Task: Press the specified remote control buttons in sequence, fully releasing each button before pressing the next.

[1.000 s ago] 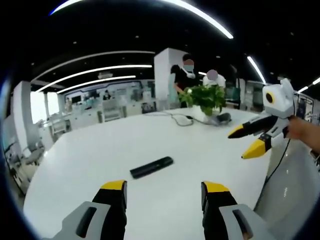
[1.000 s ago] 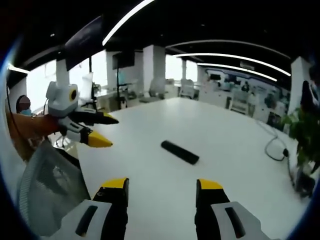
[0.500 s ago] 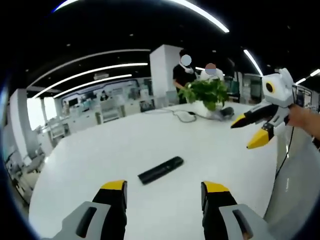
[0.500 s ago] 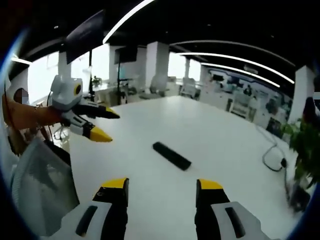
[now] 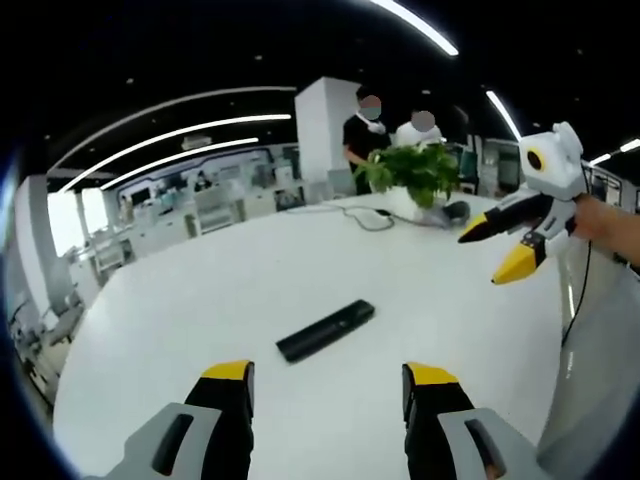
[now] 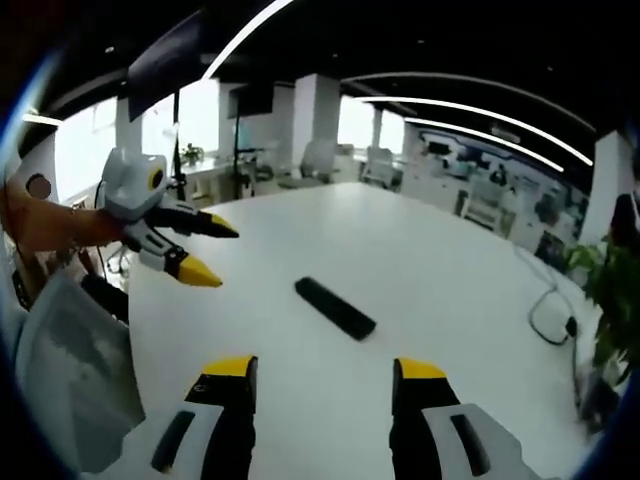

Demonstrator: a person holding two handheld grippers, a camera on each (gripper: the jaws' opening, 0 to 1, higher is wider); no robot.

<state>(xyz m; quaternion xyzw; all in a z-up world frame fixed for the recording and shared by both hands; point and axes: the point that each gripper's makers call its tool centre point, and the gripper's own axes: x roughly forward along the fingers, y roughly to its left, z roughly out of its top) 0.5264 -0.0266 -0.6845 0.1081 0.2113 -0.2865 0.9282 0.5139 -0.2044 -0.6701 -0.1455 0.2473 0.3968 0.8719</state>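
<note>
A black remote control (image 5: 325, 330) lies flat on the white table (image 5: 200, 310), a short way beyond my left gripper (image 5: 327, 385), which is open with nothing between its yellow-tipped jaws. The right gripper (image 5: 497, 248) hangs open in the air at the right of the left gripper view, held by a hand. In the right gripper view the remote control (image 6: 335, 308) lies ahead of my open right gripper (image 6: 322, 380). The left gripper (image 6: 205, 250) hovers open at the left, above the table's edge.
A potted green plant (image 5: 412, 178) and a cable (image 5: 365, 222) sit at the table's far side, with two people standing behind them. A grey mesh chair back (image 6: 70, 370) stands by the table (image 6: 450, 260) at the lower left of the right gripper view. Office desks fill the background.
Both cameras have drifted a little closer to the remote. The remote has not moved on the table. Both grippers stay open and apart from it.
</note>
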